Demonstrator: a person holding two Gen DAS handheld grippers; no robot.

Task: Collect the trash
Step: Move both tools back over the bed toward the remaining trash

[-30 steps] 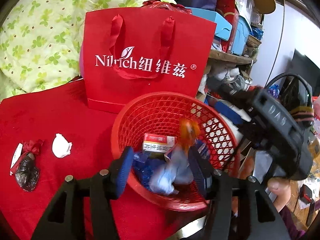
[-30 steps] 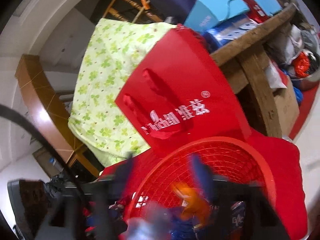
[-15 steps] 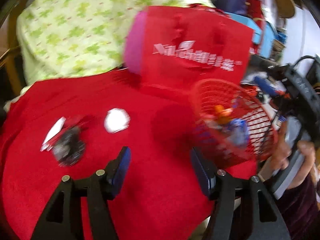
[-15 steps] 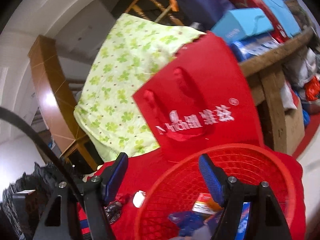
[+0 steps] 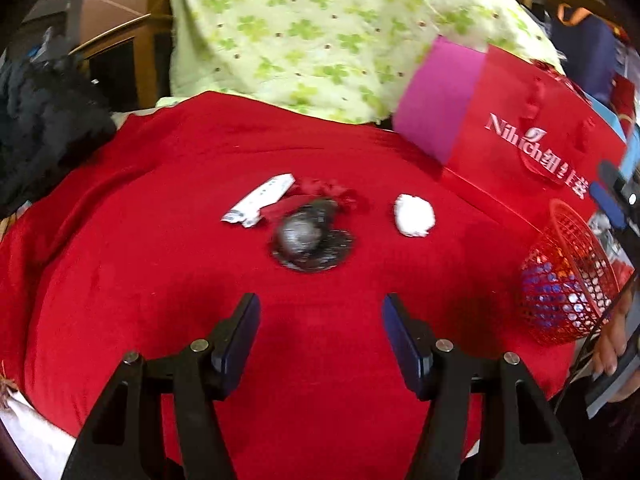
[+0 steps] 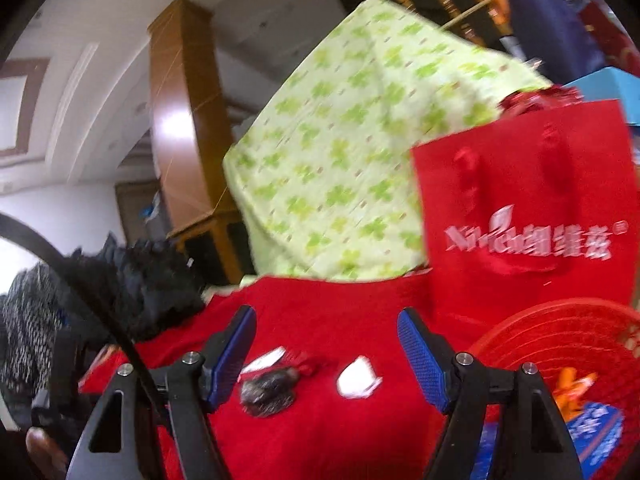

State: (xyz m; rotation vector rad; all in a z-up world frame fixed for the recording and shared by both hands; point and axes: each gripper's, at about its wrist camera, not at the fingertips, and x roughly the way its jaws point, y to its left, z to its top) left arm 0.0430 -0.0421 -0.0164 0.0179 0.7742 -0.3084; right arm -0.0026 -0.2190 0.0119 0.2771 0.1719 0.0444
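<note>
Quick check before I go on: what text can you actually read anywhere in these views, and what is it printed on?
"Nilrich", white letters followed by Chinese characters I can't make out: on the red paper bag, also seen from the right wrist.
White wrapper on the red cloth: small print, too blurred to read.
Blue packet in the red basket: white print, too blurred to read.

The left gripper point(image 5: 320, 336) is above the red cloth point(image 5: 160, 280), jaws apart with nothing between them; the jaws have just been opening. Ahead of the fingertips lie three pieces of trash: a white wrapper point(image 5: 260, 200), a dark crumpled bag point(image 5: 308, 236) touching a red scrap point(image 5: 328, 192), and a white paper wad point(image 5: 414, 216) set apart to the right. The red basket point(image 5: 568, 276) sits at the right edge. A red gift bag point(image 5: 520, 136) stands behind it.
</note>
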